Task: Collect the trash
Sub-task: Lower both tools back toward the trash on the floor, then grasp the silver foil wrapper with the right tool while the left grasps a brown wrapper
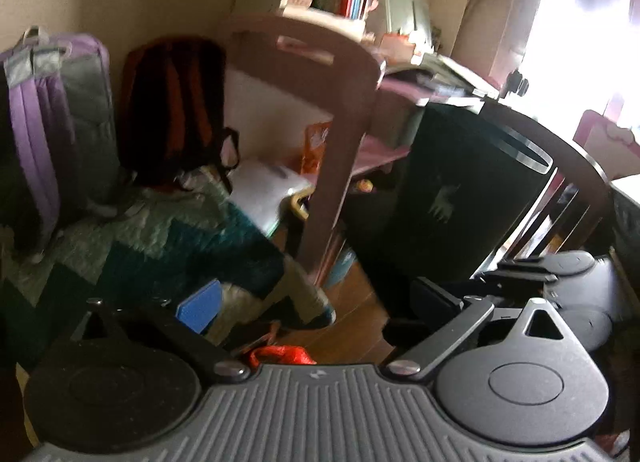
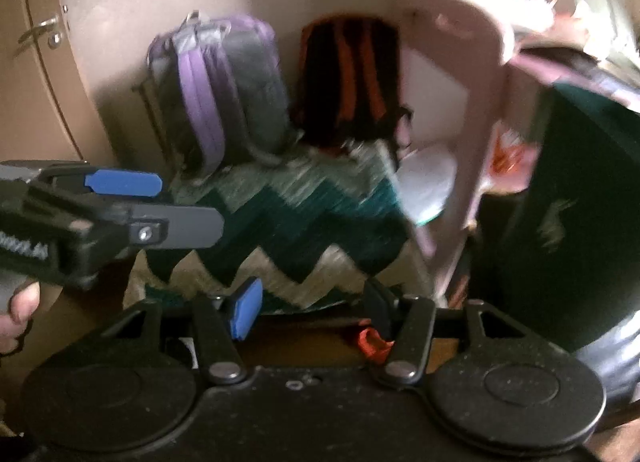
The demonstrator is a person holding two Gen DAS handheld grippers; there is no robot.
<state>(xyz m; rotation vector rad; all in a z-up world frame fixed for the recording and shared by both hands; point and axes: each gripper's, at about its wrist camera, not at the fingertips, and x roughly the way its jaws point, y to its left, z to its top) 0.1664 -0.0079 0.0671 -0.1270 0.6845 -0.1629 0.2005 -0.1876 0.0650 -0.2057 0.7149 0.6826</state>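
Note:
A crumpled red piece of trash [image 1: 282, 354] lies on the wooden floor just below my left gripper [image 1: 316, 302], whose blue-padded fingers stand wide apart and hold nothing. The same red trash [image 2: 370, 342] shows low between the fingers of my right gripper [image 2: 312, 304], which is also open and empty. The left gripper [image 2: 120, 198] appears at the left of the right wrist view, held in a hand. The views are blurred.
A teal and white zigzag blanket [image 1: 152, 238] covers a seat ahead. A purple backpack [image 1: 52, 118] and a black and orange backpack [image 1: 176, 102] lean on the wall. A pink desk [image 1: 352, 134] and a dark chair with a green cloth [image 1: 460, 182] stand to the right.

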